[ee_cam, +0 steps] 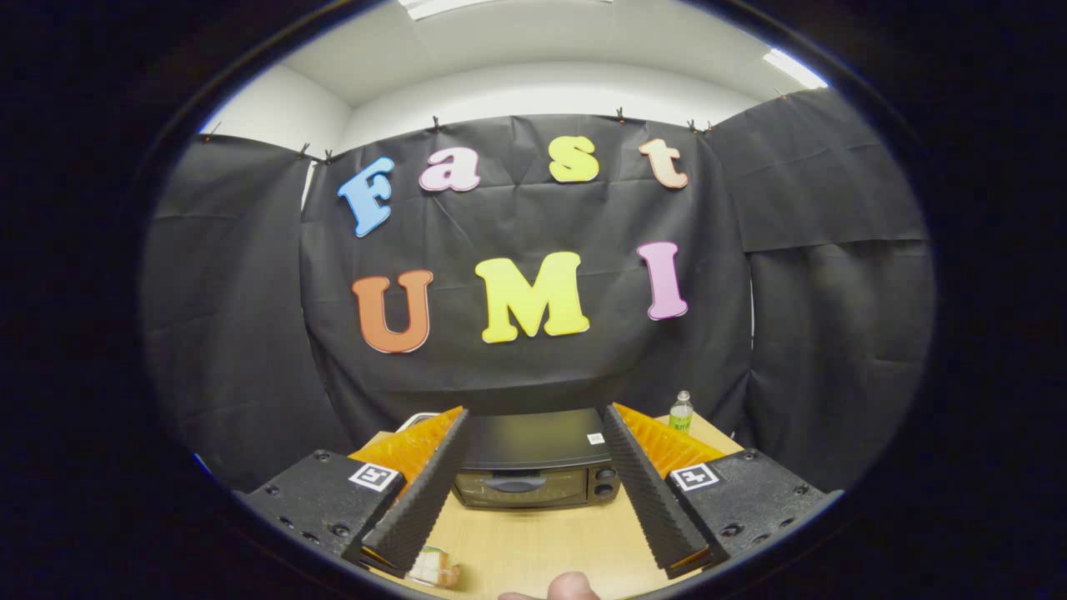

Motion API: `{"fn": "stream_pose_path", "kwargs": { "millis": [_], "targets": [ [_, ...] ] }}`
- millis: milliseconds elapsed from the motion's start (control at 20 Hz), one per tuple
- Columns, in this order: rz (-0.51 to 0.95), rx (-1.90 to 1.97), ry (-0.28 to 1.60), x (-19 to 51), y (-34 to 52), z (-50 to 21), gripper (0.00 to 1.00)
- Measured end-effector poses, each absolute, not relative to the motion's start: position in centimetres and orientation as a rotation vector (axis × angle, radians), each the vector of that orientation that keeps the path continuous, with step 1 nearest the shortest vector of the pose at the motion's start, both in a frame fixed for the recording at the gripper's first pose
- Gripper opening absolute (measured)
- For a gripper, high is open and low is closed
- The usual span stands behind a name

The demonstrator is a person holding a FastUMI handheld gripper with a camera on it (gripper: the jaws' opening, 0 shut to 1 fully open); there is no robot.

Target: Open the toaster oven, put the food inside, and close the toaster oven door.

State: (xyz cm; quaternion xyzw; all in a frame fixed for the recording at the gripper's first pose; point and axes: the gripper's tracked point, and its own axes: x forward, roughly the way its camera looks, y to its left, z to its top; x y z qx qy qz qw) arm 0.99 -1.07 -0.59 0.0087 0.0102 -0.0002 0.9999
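Observation:
A black toaster oven point(533, 467) stands at the far side of the wooden table point(550, 542), seen between and beyond my two fingers, with its door shut and its handle across the glass front. Two knobs sit on its right side. My gripper point(533, 417) is open, held well above the table and some way short of the oven, with nothing between its fingers. A piece of food in clear wrap point(435, 568) lies on the table close to me, just below the left finger point(421, 492).
A small plastic bottle point(681, 412) stands on the table to the right of the oven, beyond the right finger. A person's fingertip point(571, 587) shows at the near table edge. Black cloth walls close off the back and both sides.

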Motion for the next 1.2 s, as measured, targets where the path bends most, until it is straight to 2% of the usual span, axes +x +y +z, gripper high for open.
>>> {"fn": "stream_pose_path", "kwargs": {
  "millis": [1200],
  "targets": [
    [0.025,-0.022,0.075,4.4,-0.8,-3.4,1.00]
  ]
}}
